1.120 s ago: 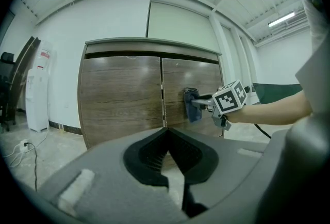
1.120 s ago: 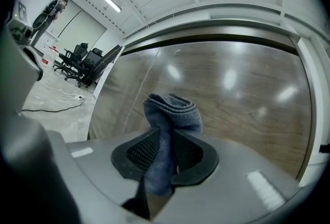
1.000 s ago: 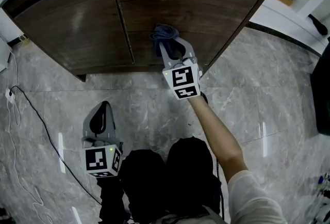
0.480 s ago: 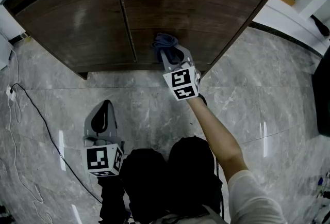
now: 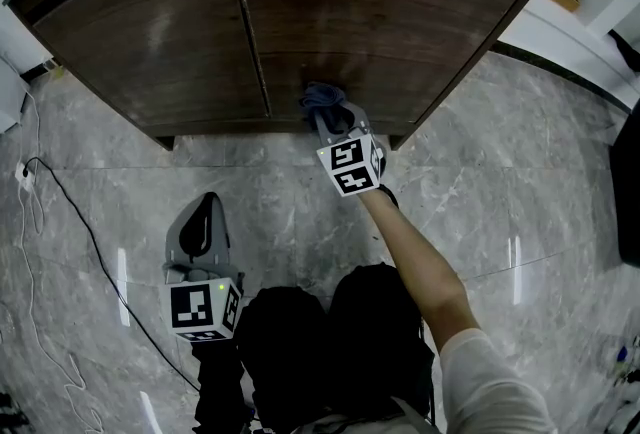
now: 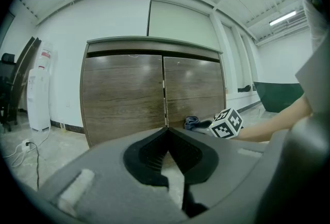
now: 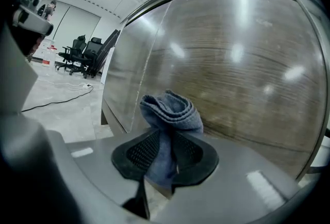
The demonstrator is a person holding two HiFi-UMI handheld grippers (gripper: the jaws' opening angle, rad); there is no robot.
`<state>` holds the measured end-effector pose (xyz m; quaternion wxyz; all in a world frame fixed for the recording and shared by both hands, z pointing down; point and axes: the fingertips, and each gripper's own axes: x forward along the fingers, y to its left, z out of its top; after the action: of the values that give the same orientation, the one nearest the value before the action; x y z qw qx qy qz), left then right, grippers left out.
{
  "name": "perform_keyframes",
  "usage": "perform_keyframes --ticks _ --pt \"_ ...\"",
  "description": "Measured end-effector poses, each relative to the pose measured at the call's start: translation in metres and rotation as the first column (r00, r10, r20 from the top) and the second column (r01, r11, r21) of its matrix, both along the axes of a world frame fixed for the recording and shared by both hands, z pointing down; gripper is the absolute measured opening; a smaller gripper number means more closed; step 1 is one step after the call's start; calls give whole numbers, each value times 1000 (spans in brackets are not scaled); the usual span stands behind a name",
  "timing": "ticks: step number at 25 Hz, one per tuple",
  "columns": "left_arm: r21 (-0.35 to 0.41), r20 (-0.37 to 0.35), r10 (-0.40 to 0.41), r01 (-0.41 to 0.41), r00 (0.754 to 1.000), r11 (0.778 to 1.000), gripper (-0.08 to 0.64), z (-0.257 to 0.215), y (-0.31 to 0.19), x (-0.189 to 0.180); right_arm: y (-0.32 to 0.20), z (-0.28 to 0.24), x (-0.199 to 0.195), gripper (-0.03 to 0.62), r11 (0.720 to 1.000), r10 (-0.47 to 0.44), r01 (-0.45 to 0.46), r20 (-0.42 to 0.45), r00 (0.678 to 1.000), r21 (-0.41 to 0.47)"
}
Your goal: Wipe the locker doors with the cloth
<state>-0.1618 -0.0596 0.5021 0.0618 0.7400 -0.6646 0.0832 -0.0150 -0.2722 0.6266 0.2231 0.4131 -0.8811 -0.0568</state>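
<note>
Gripping a bunched blue cloth point(image 7: 172, 112) with the right gripper point(image 7: 164, 153), jaws just squeezed a little tighter on it; pressing it low on the right locker door point(image 5: 400, 12), close to the seam with the left locker door point(image 5: 150, 32). Holding the left gripper point(image 6: 167, 148) well back above the grey marble floor point(image 5: 300, 212), its 2 jaws closed together on nothing.

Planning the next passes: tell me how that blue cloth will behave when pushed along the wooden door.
The blue cloth sits crumpled in soft folds, so it is probably floppy and will squash flat against the door. Its bunch stands up without sagging, so likely light. Its fuzzy weave should drag, not slip.
</note>
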Motion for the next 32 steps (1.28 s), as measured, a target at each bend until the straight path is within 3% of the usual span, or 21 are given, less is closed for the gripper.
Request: perform_keyframes --ticks 15,32 --pt "-6 -1 -2 2 1000 1000 3 4 1 -1 3 32 -8 77 998 -21 18 -47 999 -62" --pt "2 -10 1 -1 1000 1000 3 0 1 -3 3 -74 -33 75 995 -50 48 18 999 89"
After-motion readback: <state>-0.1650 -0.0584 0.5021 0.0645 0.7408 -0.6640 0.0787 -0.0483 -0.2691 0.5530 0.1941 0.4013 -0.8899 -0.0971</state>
